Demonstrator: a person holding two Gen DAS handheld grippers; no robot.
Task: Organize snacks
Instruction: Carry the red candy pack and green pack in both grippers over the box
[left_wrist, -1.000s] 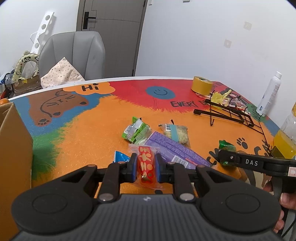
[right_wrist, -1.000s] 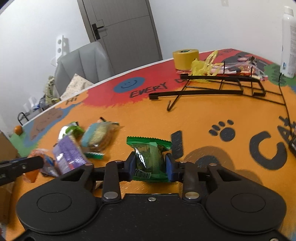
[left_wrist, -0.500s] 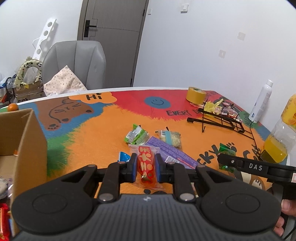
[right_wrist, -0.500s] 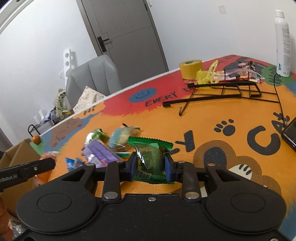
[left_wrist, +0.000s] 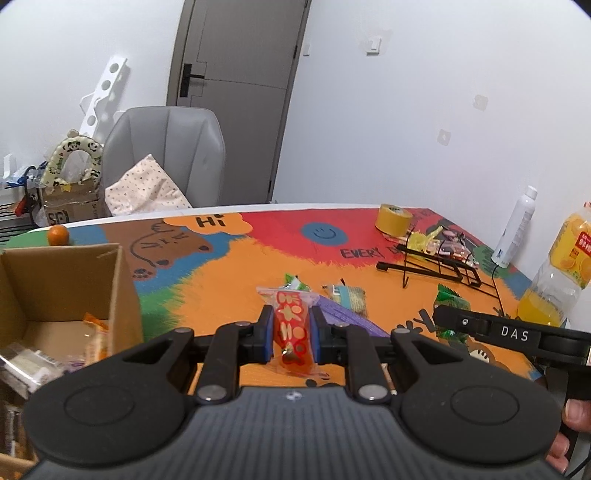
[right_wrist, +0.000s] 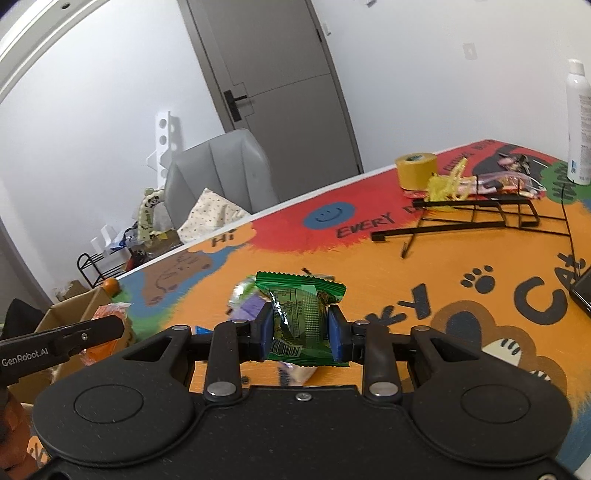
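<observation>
Colourful cartoon tabletop (left_wrist: 240, 280) with a "Hi" bubble and a smiley, white walls and a grey door behind, that's the setting. Left gripper (left_wrist: 291, 338) has its jaws pinched tight on a red snack packet (left_wrist: 293, 332), held up off the table, just right of the open cardboard box (left_wrist: 74, 288) that sits at the table's left edge. Box already has a few wrapped snacks in the bottom. Right gripper (right_wrist: 300, 326) is clamped around a green snack packet (right_wrist: 299, 314), also lifted clear of the surface; from the left camera you can see that green packet (left_wrist: 452, 301) sticking up behind the gripper's black finger.

More loose snacks on the orange middle of the table: a purple packet (left_wrist: 343, 314), a pale green-and-white one (left_wrist: 295, 282) and a teal-ish one (left_wrist: 349, 295), all bunched close together. Further toward the far right corner there's a black wire rack (left_wrist: 436, 266) lying flat, a roll of yellow tape (left_wrist: 393, 218), a white spray bottle (left_wrist: 515, 229) and an orange juice bottle (left_wrist: 554, 273) near the right edge. Grey chair (left_wrist: 166, 155) with a dotted cushion sits behind the far edge.
</observation>
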